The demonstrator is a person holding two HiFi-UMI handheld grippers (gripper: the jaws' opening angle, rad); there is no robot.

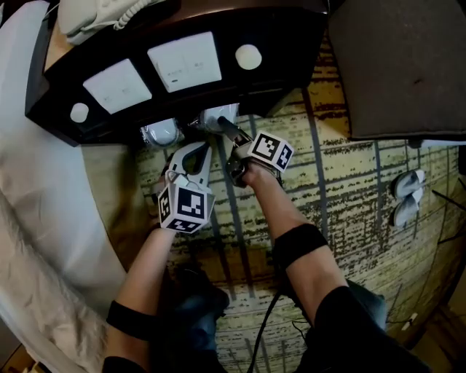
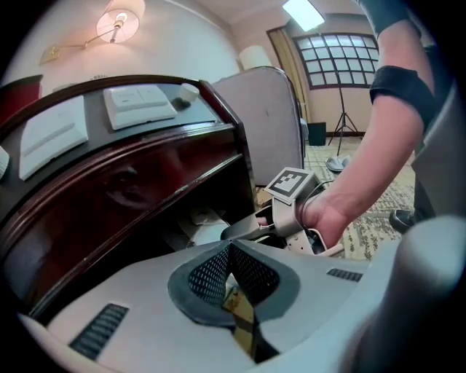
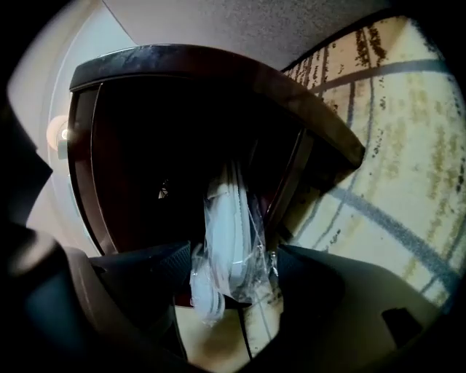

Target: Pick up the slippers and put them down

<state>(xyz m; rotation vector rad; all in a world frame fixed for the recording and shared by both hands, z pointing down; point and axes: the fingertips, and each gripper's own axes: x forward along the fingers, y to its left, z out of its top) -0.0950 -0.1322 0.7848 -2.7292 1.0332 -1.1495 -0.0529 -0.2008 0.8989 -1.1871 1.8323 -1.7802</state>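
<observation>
Two plastic-wrapped packs of white slippers sit in the open space under the dark nightstand [image 1: 44,102]: one pack [image 1: 162,134] at left, the other [image 1: 217,115] beside it. My right gripper [image 1: 222,125] reaches under the nightstand's edge. In the right gripper view its jaws stand open on either side of a wrapped pack [image 3: 227,226], with my right gripper [image 3: 229,261] just short of gripping it. My left gripper [image 1: 195,151] hovers a little in front of the left pack, and in its own view my left gripper [image 2: 229,249] is shut with nothing in it.
A bed with white sheets [image 1: 36,218] runs along the left. A grey upholstered seat [image 1: 400,65] stands at the upper right. Another pair of white slippers [image 1: 406,195] lies on the patterned carpet [image 1: 342,167]. A telephone [image 1: 95,14] sits on the nightstand.
</observation>
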